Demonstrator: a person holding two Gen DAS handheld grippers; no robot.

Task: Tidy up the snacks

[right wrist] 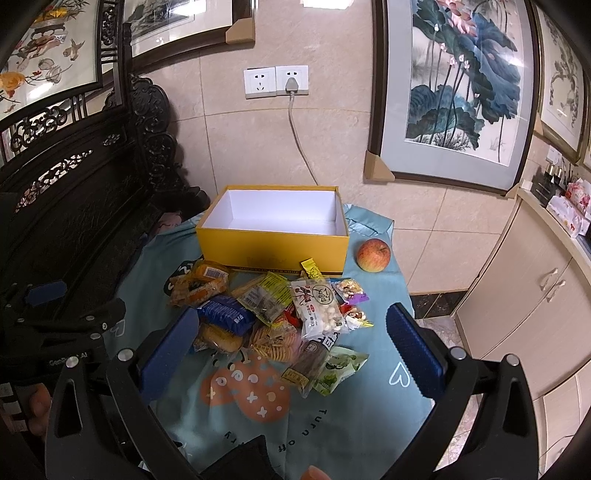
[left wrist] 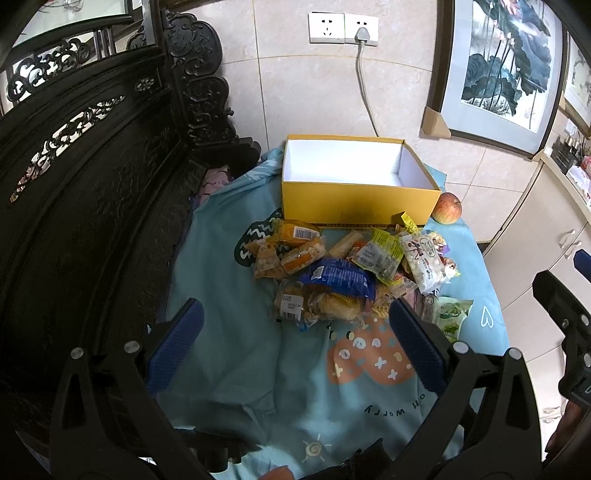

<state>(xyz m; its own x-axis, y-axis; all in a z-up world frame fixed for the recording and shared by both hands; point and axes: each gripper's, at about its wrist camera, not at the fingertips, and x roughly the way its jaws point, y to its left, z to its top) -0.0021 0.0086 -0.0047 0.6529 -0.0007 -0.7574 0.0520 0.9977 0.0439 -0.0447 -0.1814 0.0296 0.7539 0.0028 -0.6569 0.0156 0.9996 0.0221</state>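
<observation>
A pile of snack packets (left wrist: 343, 269) lies on a blue cloth in front of an open, empty yellow box (left wrist: 354, 184). The pile holds a blue packet (left wrist: 340, 275), a white packet (left wrist: 424, 258) and a green packet (left wrist: 452, 314). My left gripper (left wrist: 295, 317) is open, above the cloth just short of the pile. In the right wrist view the pile (right wrist: 280, 314) and the yellow box (right wrist: 273, 240) show too. My right gripper (right wrist: 291, 328) is open and empty over the near side of the pile.
A red apple (left wrist: 447, 208) sits right of the box, also in the right wrist view (right wrist: 373, 254). A dark carved wooden bench (left wrist: 92, 203) stands on the left. A tiled wall with sockets (left wrist: 343, 27) is behind, and white cabinets (right wrist: 517, 295) stand right.
</observation>
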